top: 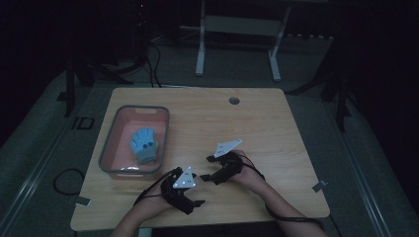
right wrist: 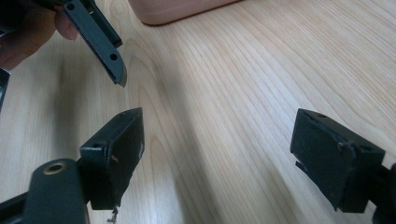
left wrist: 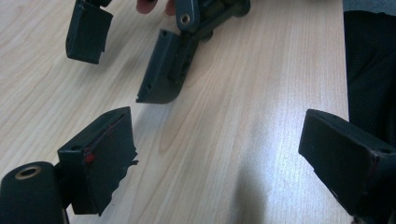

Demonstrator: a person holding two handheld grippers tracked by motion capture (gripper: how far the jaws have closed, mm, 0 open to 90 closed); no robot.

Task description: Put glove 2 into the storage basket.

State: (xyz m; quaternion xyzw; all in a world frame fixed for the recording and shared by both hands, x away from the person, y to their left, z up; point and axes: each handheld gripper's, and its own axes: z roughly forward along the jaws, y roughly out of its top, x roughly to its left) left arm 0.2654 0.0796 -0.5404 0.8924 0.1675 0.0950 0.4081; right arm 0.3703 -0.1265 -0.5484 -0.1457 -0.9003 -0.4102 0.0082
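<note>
Two hands hold my grippers low over the wooden table (top: 276, 143) near its front edge. My left gripper (top: 197, 190) is open, and between its black jaws (left wrist: 219, 154) lies bare wood. My right gripper (top: 206, 168) is open too, its jaws (right wrist: 224, 154) wide apart over bare table. The two face each other closely. The left gripper view shows the right gripper's fingers (left wrist: 161, 70) just ahead. In the right gripper view one left finger (right wrist: 98, 37) and a hand (right wrist: 23, 42) sit at the upper left.
A pink bin with a grey rim (top: 109, 140) stands at the table's left and holds a blue glove-like item (top: 144, 145). Its corner (right wrist: 177, 9) lies ahead of the right gripper. A cable hole (top: 234, 100) is at the back. The table's near edge (left wrist: 346, 70) runs close by.
</note>
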